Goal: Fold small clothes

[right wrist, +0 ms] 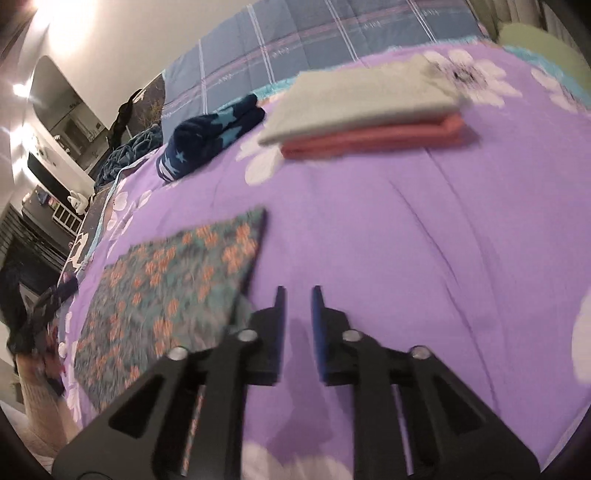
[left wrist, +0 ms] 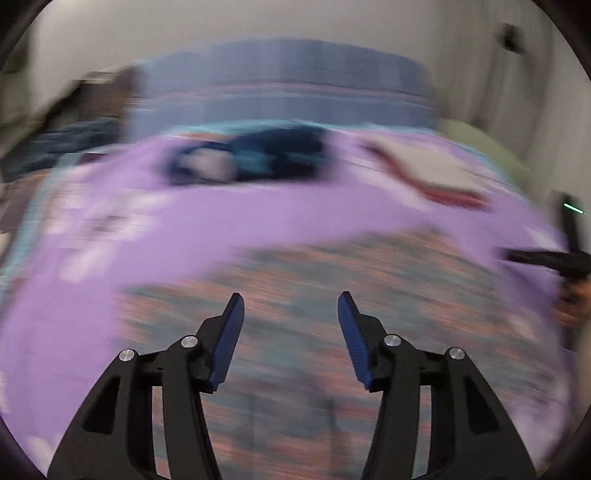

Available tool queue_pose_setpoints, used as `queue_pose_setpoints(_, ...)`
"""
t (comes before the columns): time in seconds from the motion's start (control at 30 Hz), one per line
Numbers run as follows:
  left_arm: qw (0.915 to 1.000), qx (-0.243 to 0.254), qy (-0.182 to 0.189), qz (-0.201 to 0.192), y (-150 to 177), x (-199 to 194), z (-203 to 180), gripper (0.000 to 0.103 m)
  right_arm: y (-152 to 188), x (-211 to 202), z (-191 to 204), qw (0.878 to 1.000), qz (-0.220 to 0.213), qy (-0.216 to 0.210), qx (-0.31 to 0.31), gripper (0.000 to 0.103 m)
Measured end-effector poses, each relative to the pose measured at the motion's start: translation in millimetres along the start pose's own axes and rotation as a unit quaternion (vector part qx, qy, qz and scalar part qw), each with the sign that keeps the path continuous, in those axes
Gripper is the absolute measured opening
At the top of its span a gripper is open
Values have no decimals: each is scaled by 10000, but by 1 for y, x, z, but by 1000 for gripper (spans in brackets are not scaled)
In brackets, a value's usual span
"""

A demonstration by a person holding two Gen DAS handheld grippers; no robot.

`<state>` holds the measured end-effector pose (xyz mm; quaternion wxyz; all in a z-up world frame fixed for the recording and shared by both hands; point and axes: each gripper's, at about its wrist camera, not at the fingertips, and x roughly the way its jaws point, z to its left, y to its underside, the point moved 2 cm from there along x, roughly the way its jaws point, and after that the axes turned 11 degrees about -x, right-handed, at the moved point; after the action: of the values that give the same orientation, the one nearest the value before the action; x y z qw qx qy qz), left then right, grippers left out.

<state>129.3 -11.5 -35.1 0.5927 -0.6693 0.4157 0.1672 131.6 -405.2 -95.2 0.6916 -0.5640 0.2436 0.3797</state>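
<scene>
Bedroom scene: we see a purple floral bedspread filling both views, with a blue plaid quilt at the far end. Left view is badly motion-blurred, so detail there is thin.

On the far part of the bed sits a stack, grey piece on a red one, both flat and squared, so we judge those done. Left of it lies a navy star garment, crumpled, probably next in line.

Nearest is the floral cloth, teal with orange flowers, lying flat as a neat rectangle. We judge it light, thin, soft and floppy, not slippery or fragile; it will sag if lifted at one point. Best hold: pinch an edge or two corners, one per claw.

Left gripper hovers right over the floral cloth, jaws spread wide, nothing between them. Contact we can't tell through the blur.

Right gripper sits just beside the cloth's right edge, over bare bedspread, cloth to its left. Its jaws stand narrowly apart with a clear gap, holding nothing.
</scene>
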Motion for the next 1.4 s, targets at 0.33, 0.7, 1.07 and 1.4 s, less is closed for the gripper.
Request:
queue_pose_setpoints(0.33, 9831, 1094, 983, 1087, 96, 31, -191, 55, 47, -32, -11, 9985, -27, -541, 127, 14)
queue_pose_setpoints(0.7, 9826, 1414, 449, 1115, 113, 46, -226, 16, 59, -24, -22, 9955, -24, -913, 248, 14)
queue_pose_setpoints(1.07, 9857, 619, 694, 1403, 97, 47, -193, 9, 40, -16, -9, 9923, 61, -1221, 177, 31)
queue_pose_setpoints(1.4, 9773, 988, 865, 1661, 117, 54, -215, 9, 7, 29, 15, 9958, 322, -838, -192, 5)
